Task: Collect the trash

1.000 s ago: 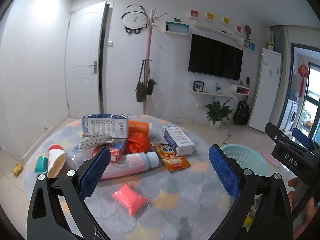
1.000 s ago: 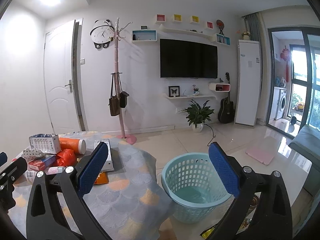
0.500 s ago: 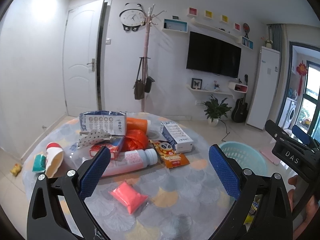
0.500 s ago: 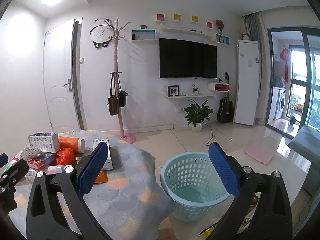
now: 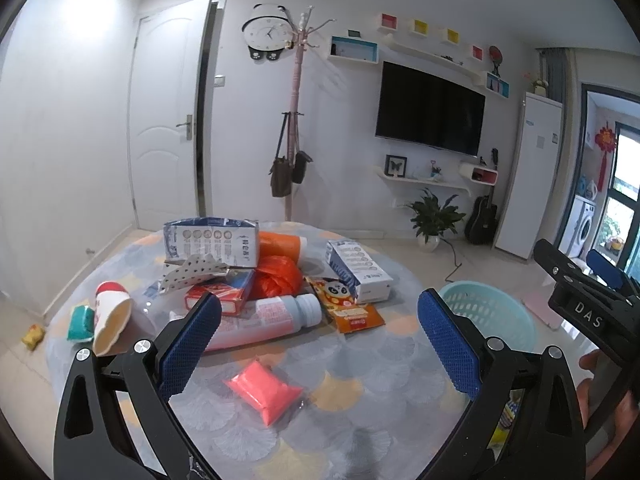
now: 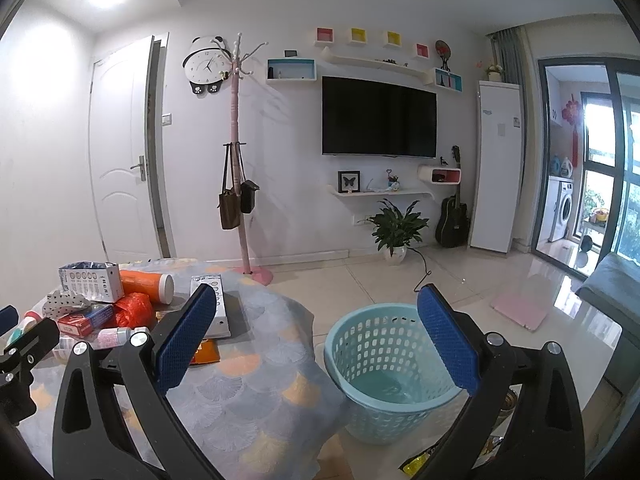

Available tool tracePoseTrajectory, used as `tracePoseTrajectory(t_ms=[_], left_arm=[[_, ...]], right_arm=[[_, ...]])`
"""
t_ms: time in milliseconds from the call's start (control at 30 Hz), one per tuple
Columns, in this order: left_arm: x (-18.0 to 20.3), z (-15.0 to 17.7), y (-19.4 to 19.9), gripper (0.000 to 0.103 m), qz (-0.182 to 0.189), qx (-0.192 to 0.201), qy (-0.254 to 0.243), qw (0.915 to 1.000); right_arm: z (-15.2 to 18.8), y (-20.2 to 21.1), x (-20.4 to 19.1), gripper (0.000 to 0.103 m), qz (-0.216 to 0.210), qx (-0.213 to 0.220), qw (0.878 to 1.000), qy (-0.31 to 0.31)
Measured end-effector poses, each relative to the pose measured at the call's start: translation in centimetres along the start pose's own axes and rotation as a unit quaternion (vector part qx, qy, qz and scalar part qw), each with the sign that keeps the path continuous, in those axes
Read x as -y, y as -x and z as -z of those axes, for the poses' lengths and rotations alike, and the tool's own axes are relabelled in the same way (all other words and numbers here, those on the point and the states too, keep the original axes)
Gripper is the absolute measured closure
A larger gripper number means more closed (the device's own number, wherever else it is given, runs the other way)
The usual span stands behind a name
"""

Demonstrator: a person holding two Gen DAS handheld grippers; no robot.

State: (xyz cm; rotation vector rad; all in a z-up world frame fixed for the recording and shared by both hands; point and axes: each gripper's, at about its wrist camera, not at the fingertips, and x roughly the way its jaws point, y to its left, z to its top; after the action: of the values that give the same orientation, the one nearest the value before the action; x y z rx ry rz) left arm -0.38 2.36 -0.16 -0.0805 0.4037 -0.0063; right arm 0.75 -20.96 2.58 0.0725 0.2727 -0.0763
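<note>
Hovering over the table (image 5: 360, 364), we hold both grippers with their jaws spread wide and nothing between them. The left gripper (image 5: 318, 344) looks across the litter: a pink packet (image 5: 264, 390) lies nearest, at about 6 o'clock of the heap, with a pale bottle (image 5: 264, 318) on its side behind it, an orange snack wrapper (image 5: 348, 308) at the bottle's 3 o'clock, and boxes, a red bag (image 5: 280, 278) and a paper cup (image 5: 112, 318) farther back and to 9 o'clock. The right gripper (image 6: 316, 340) faces the blue basket (image 6: 384, 364), which stands on the floor beside the table edge and seems to hold nothing yet.

We judge the pink packet the likely first pick. It looks soft and flat, so jaws closing too high may slide off it, or snag the tablecloth and drag the heap. The bottle could roll if nudged and knock lighter pieces off the rim. One scrap (image 5: 33, 336) lies on the floor at 9 o'clock. Since the basket sits low, a release from too far inboard could drop trash beside it.
</note>
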Motion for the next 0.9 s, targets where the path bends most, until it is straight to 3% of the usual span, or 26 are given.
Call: tracePoseTrajectory(t_ms=[767,900], left_arm=[[-1.6,-0.1,0.6,0.007,-0.009,-0.002,0.023,0.9997],[-3.0,0.1,1.8,0.007,-0.067,0.028,0.019,0.9972]], right_arm=[[0.1,-0.2,-2.1,0.008,0.004,-0.006,1.000,0.026],[0.2,-0.7,-2.8,0.008,-0.002,-0.011,1.000,0.027]])
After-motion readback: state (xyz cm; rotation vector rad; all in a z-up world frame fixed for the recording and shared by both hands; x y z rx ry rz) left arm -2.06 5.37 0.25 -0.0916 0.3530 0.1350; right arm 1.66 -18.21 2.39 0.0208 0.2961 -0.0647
